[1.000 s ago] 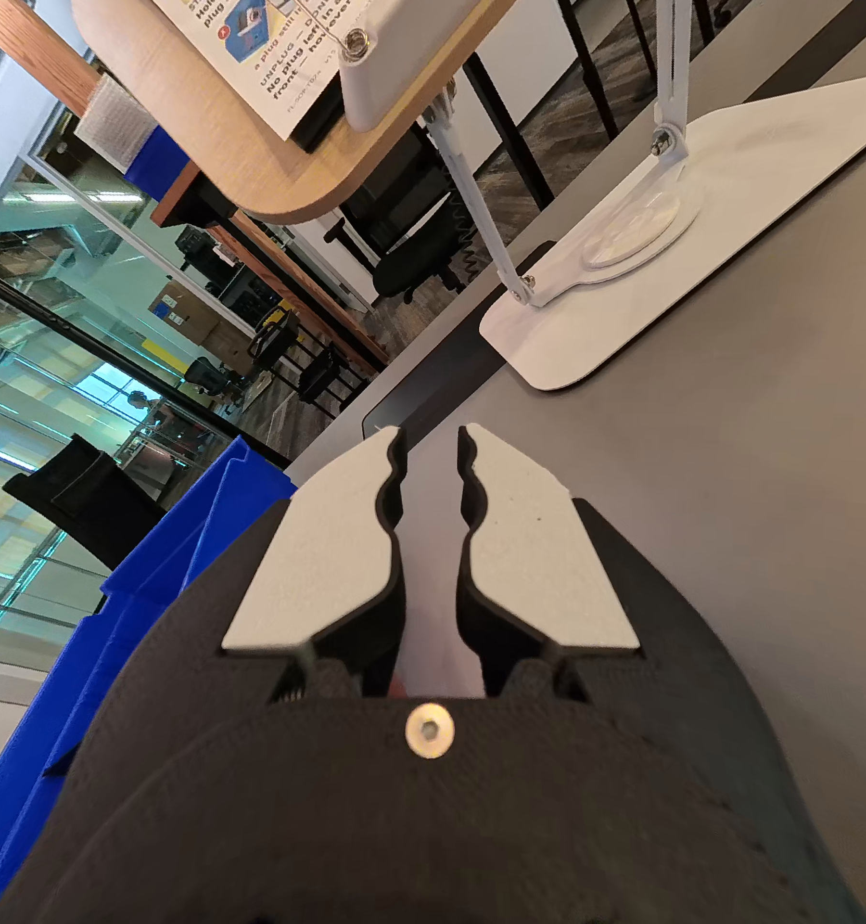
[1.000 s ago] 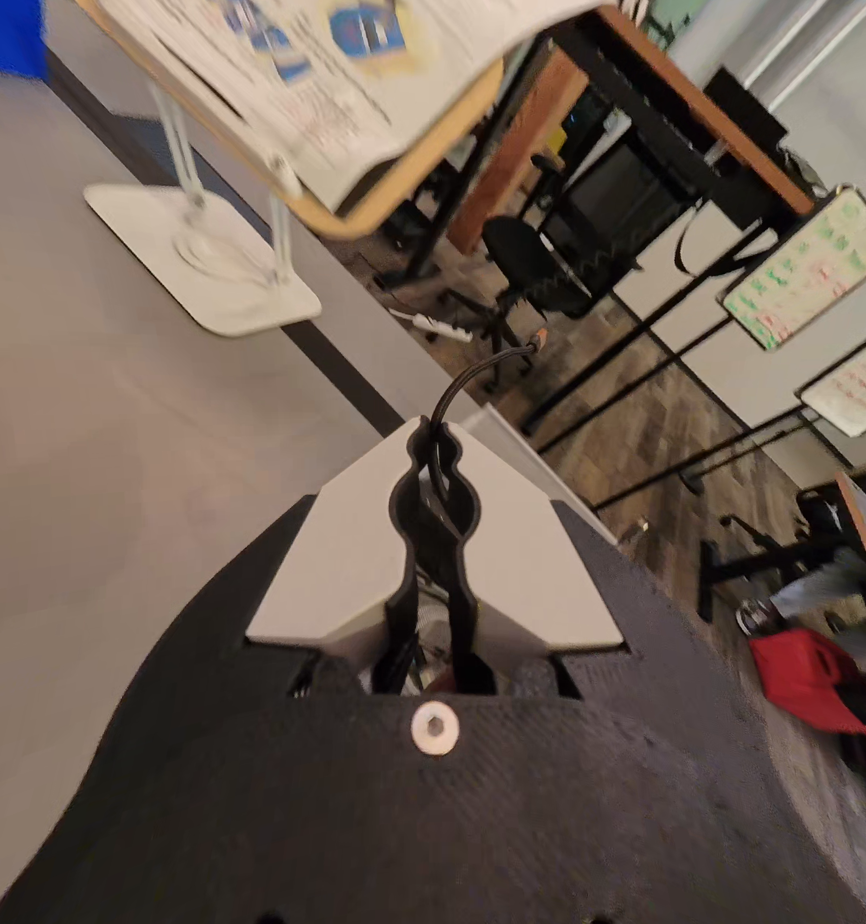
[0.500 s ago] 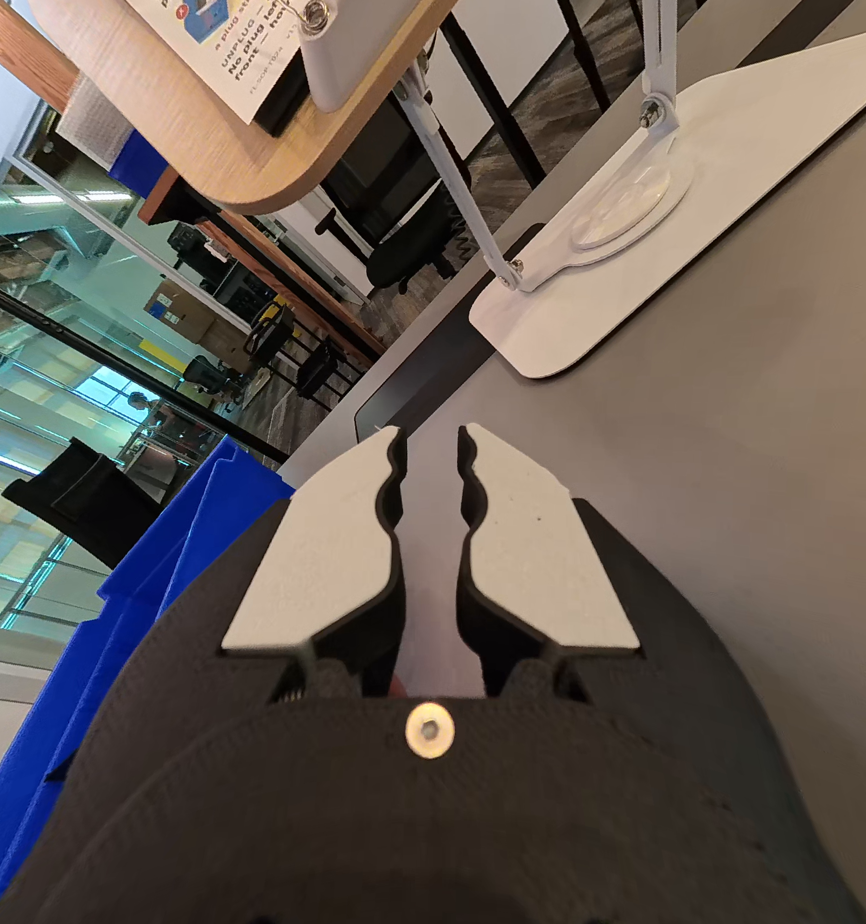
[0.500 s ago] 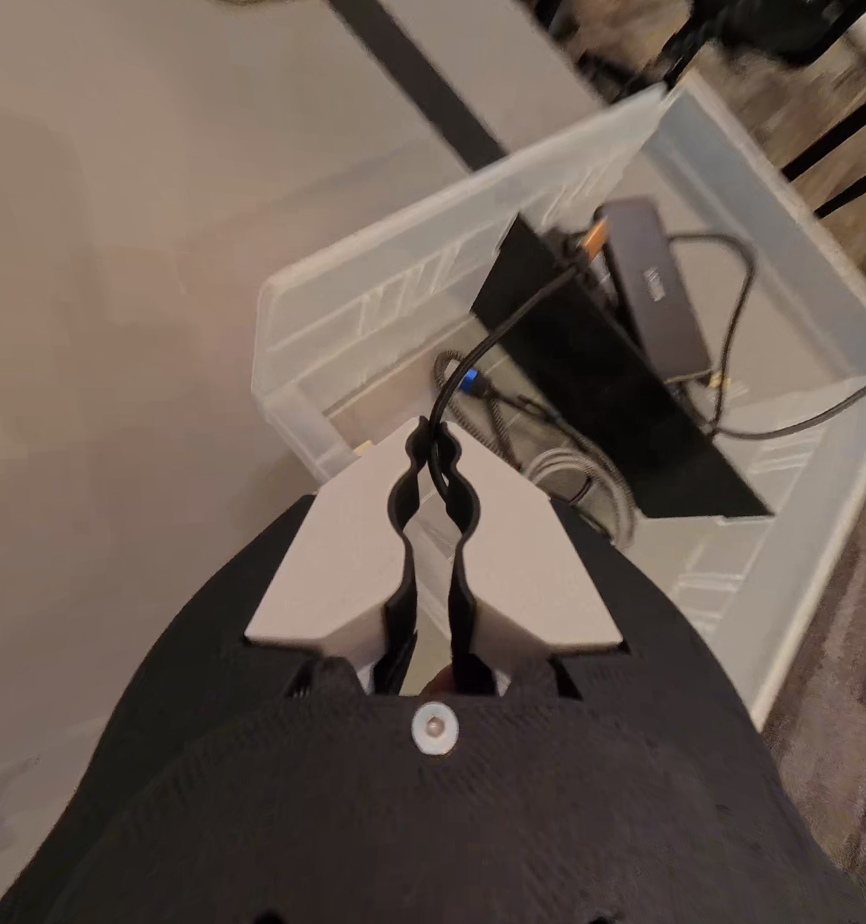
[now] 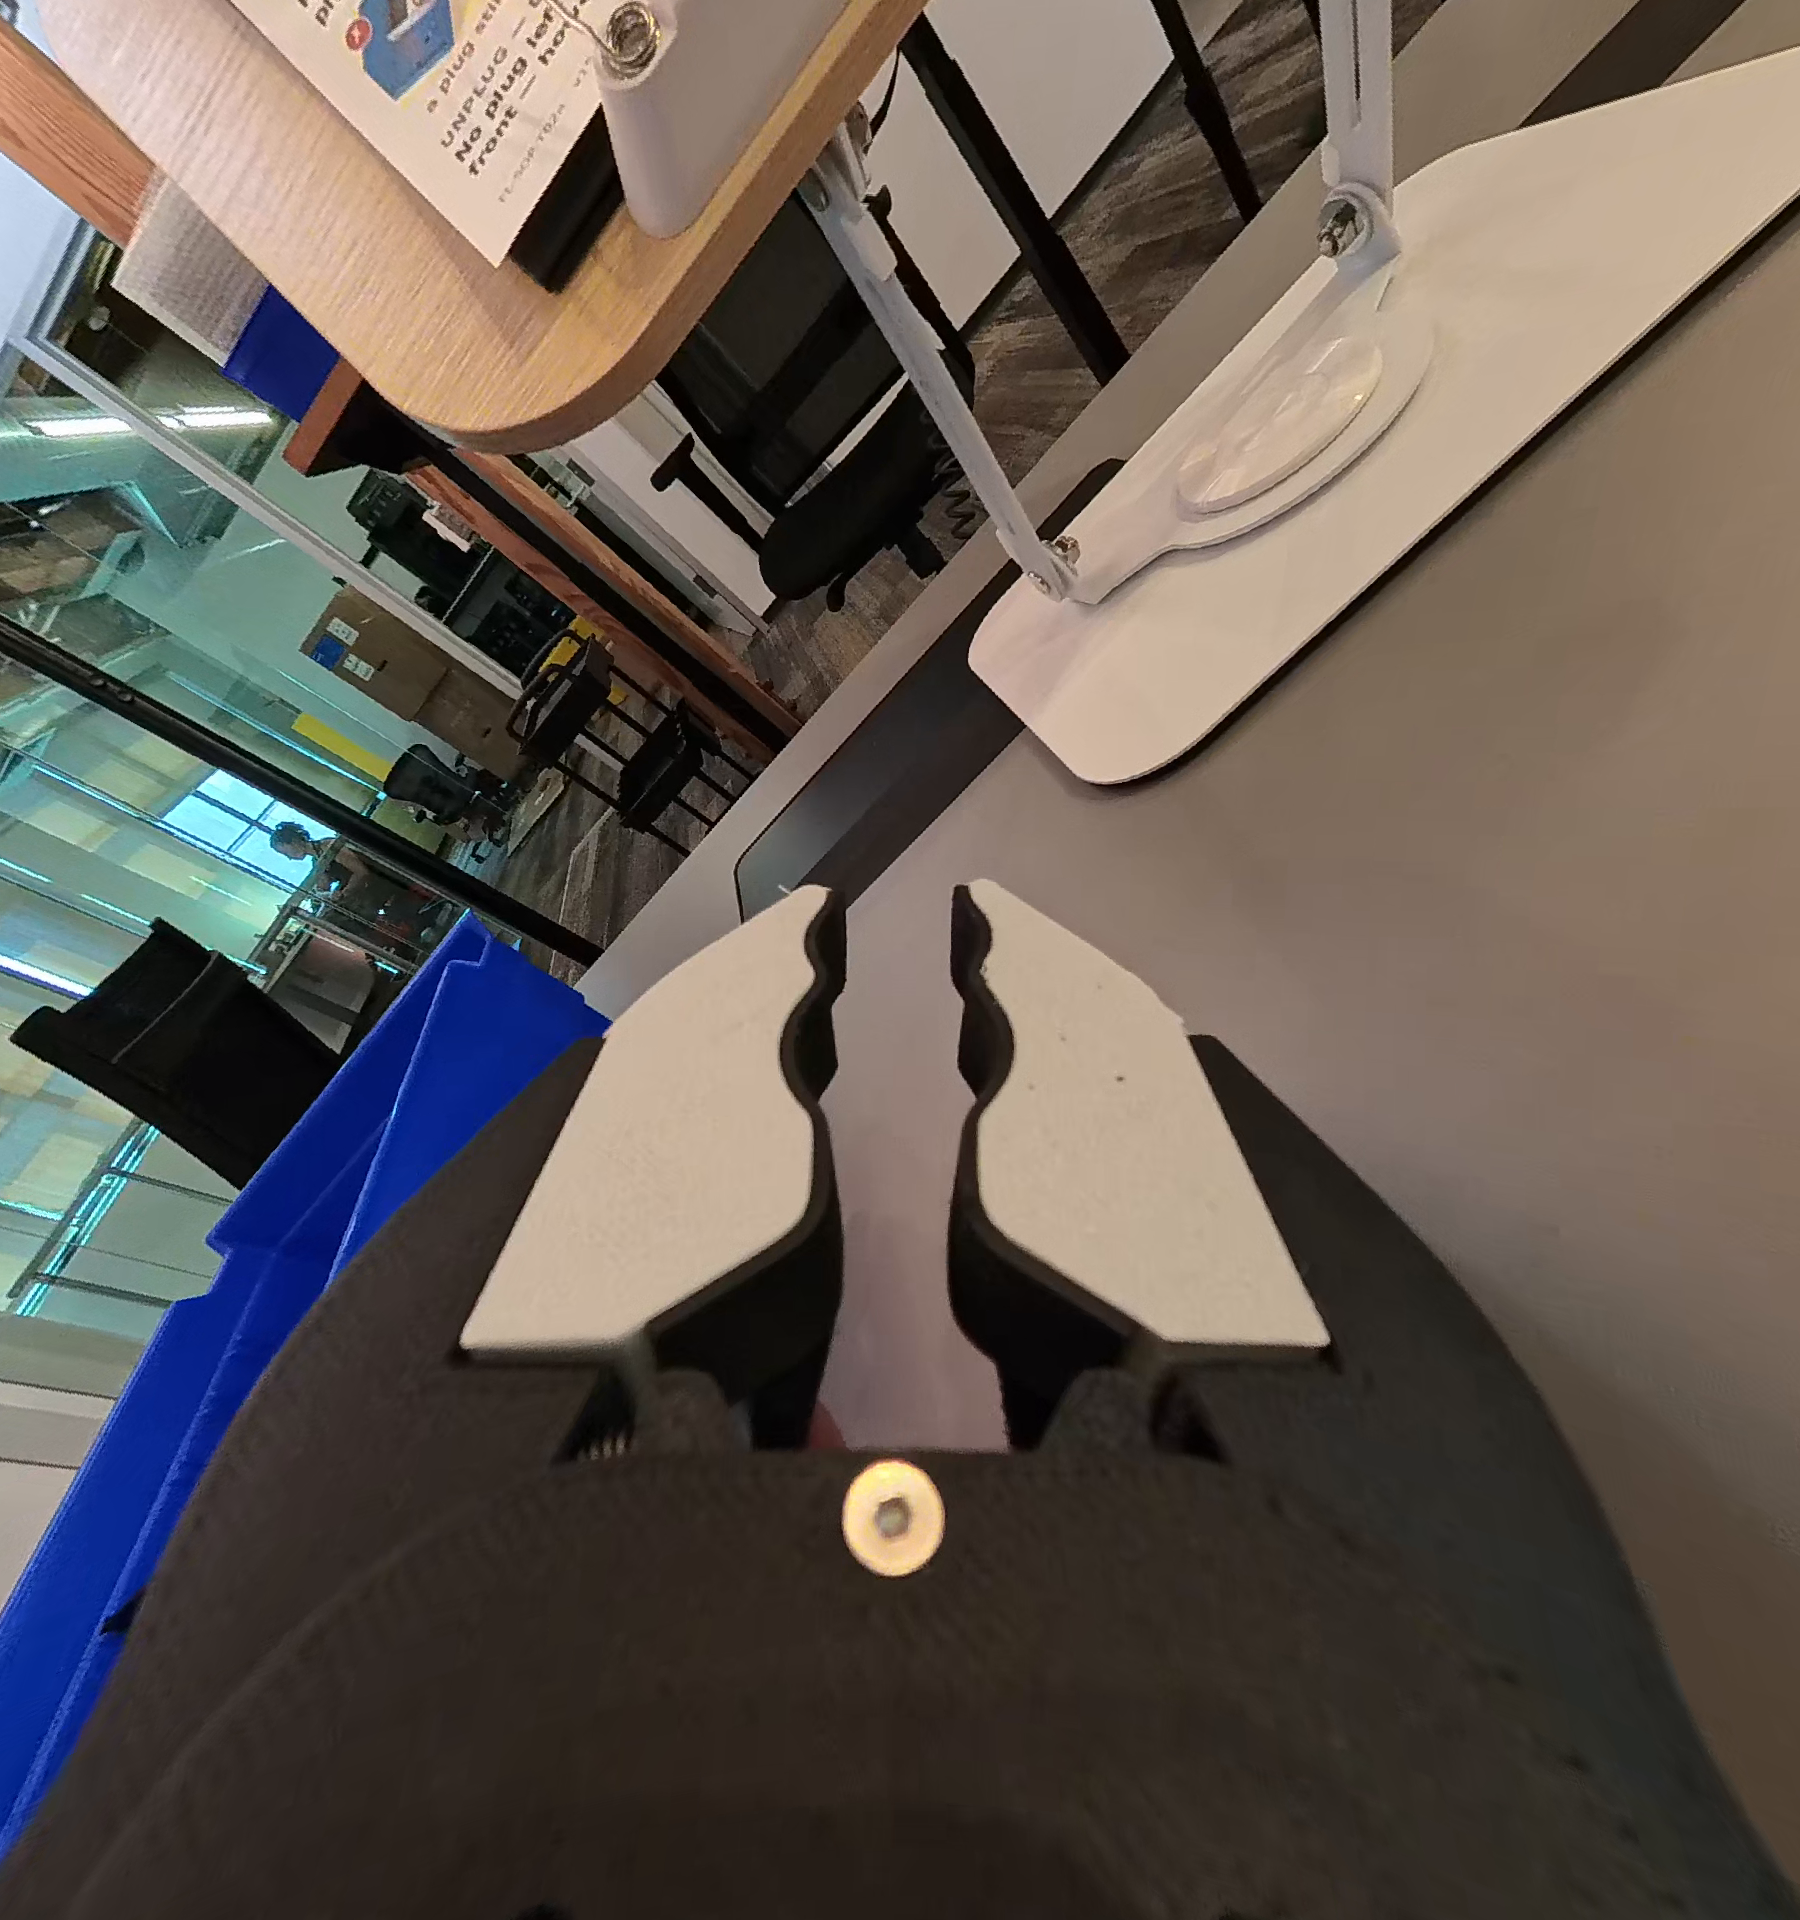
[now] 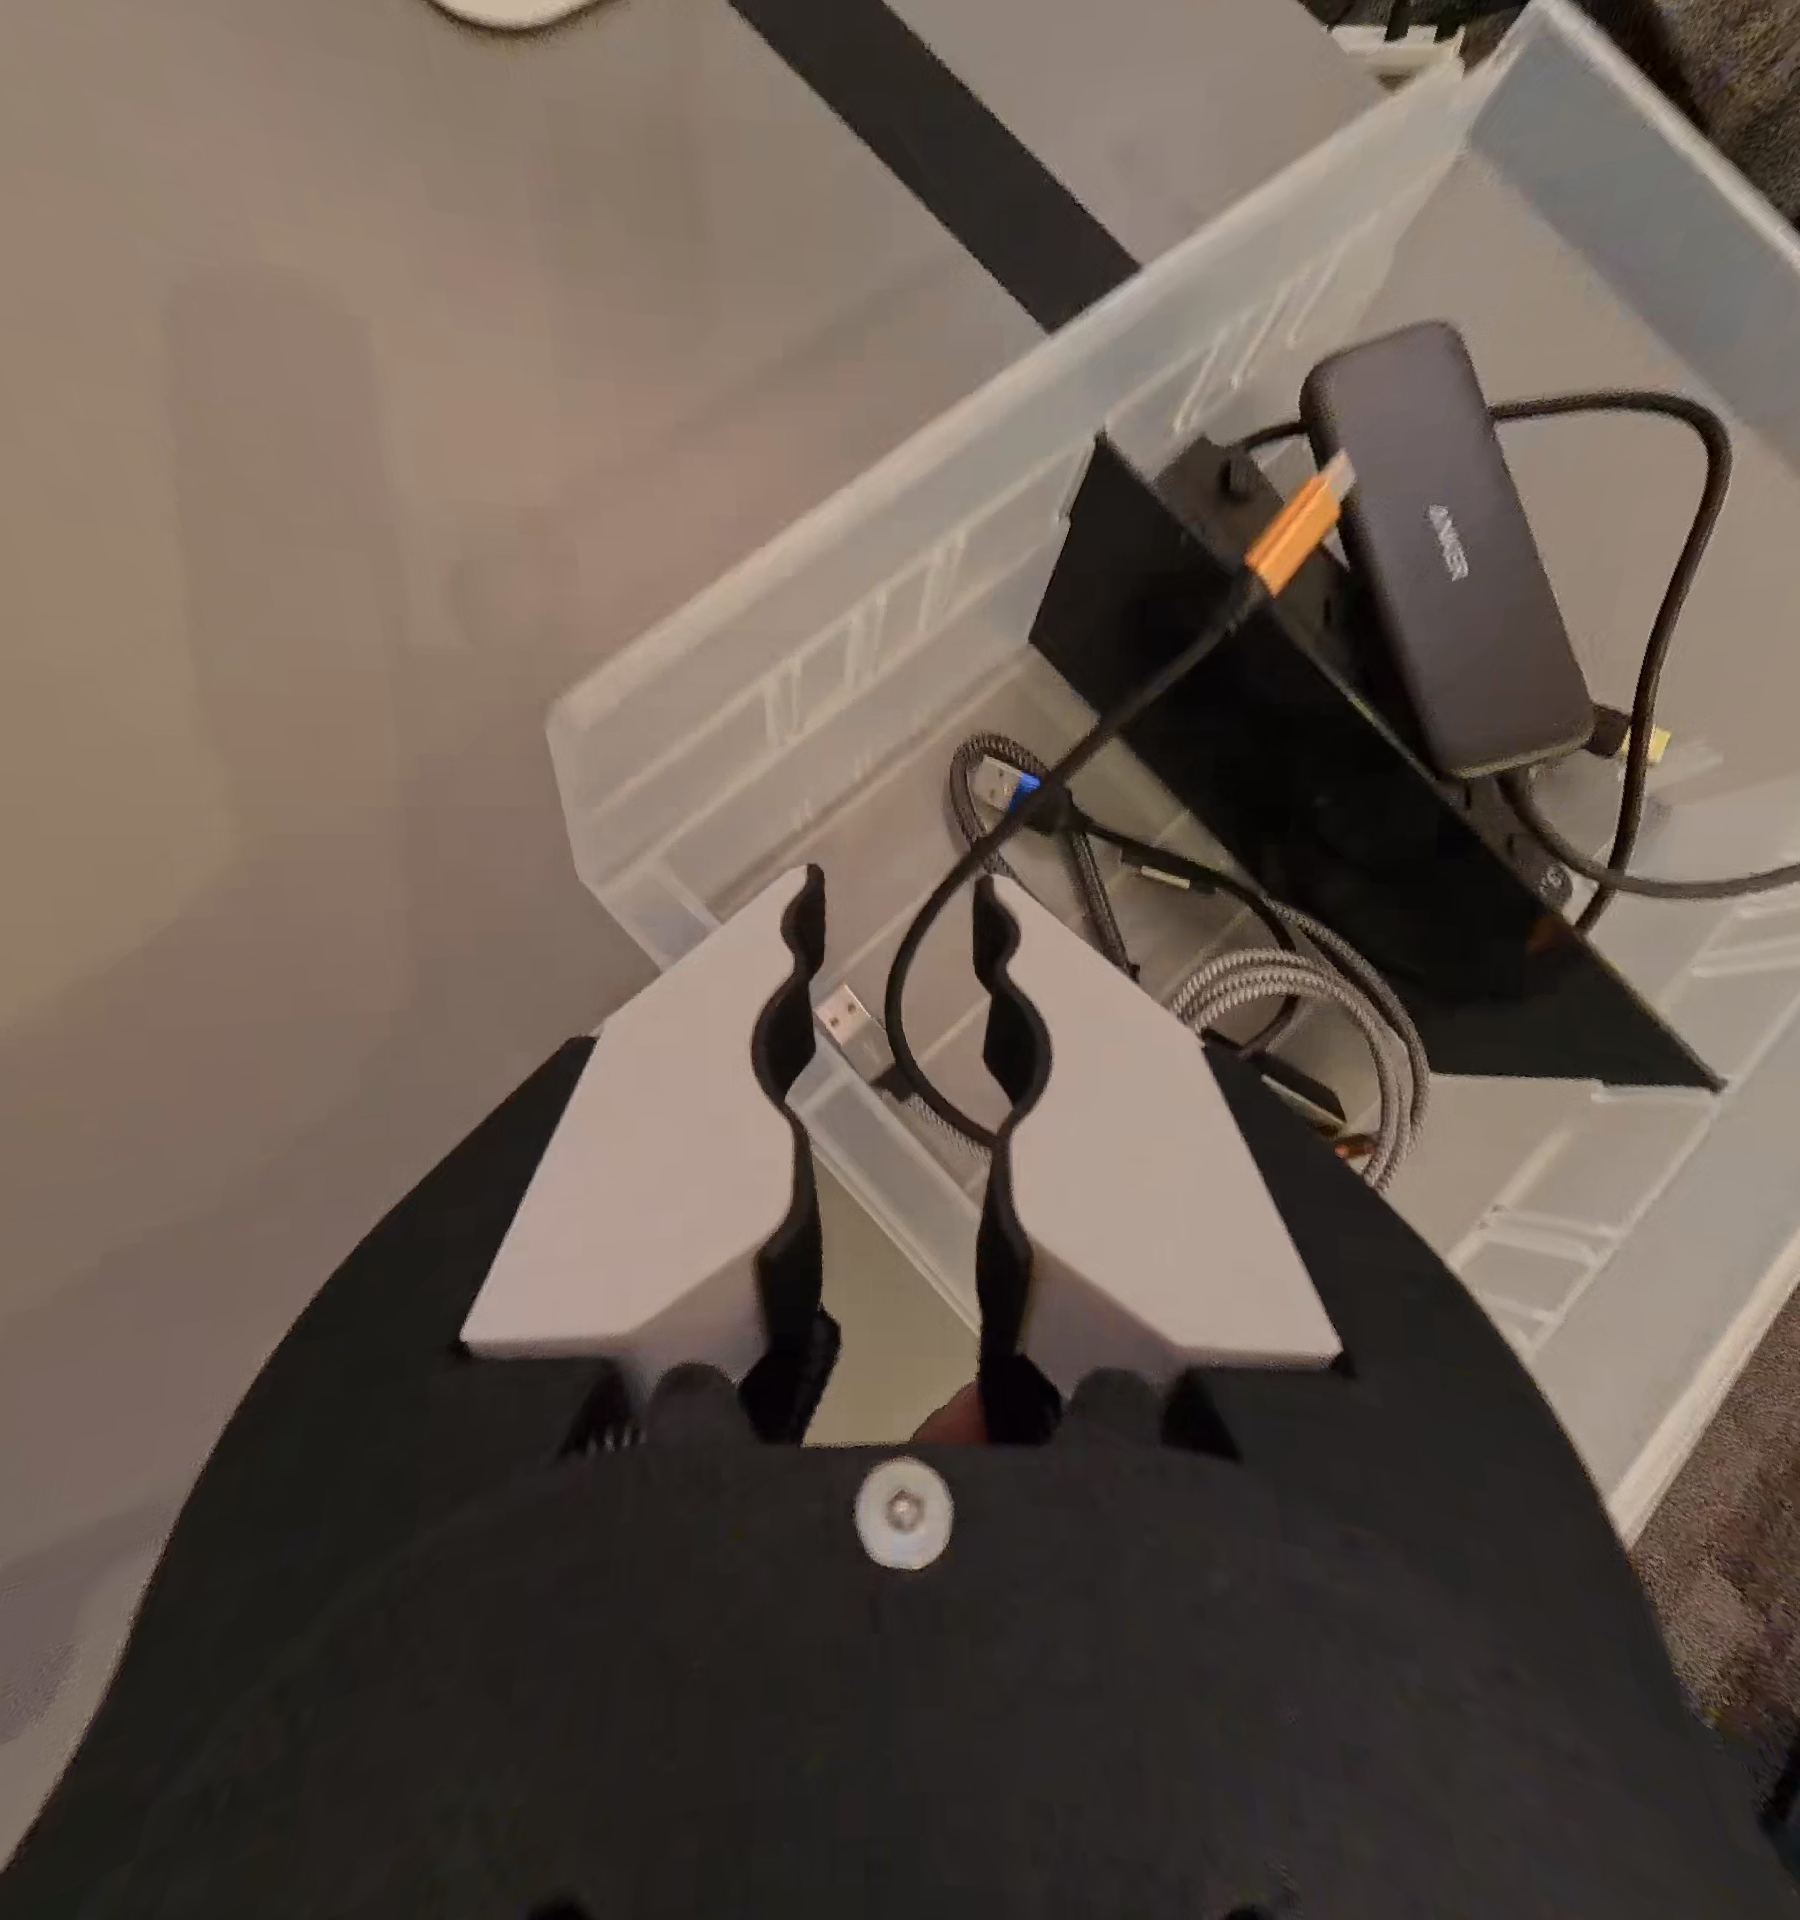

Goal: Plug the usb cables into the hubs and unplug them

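Both grippers, left [image 5: 891, 914] and right [image 6: 896, 894], were apart and empty, with the thin floppy cable [image 6: 1135, 717] looping loose between the right one's jaws over the bin [image 6: 875, 644], so I'd grab its stiff orange plug [image 6: 1296, 530] beside the hub [image 6: 1447, 551].

The left tool [image 5: 894, 914] hovers over the grey tabletop [image 5: 1498, 987], its fingers [image 5: 688, 1143] slightly apart with nothing between them. A white stand base [image 5: 1291, 582] rests ahead on the right; a blue bin [image 5: 283, 1299] sits at the left.
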The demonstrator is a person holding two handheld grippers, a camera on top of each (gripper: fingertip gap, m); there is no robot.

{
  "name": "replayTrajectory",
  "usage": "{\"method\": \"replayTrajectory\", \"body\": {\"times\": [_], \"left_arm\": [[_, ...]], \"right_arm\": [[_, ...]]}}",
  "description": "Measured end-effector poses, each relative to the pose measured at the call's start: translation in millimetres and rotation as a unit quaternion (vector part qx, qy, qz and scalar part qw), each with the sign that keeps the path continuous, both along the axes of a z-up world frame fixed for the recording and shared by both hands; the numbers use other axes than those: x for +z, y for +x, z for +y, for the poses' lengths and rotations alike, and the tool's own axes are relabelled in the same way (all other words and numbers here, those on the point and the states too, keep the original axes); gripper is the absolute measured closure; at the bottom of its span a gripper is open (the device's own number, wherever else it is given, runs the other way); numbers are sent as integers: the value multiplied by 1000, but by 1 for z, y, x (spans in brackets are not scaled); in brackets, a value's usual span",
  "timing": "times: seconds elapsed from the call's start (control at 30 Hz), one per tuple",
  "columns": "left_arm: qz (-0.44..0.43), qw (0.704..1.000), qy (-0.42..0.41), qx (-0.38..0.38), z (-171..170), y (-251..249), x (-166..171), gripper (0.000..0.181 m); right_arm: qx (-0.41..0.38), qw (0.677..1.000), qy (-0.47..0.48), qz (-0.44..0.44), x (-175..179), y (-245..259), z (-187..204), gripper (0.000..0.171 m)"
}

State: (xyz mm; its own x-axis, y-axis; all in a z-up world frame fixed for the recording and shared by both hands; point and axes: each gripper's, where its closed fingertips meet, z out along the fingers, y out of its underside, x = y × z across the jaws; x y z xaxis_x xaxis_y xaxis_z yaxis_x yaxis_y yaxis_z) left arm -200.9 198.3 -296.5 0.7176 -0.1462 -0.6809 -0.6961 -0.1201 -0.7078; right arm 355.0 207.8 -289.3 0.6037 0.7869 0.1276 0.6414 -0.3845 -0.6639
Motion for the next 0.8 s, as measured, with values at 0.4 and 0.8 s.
{"method": "replayTrajectory", "body": {"times": [0.4, 0.8], "left_arm": [[1, 1000, 2, 1, 0, -2, 2, 162], [1, 1000, -1, -12, 1, 5, 1, 163]], "right_arm": [[-154, 986, 16, -59, -31, -7, 78, 166], [-114, 989, -50, -86, -39, -15, 53, 129]]}}
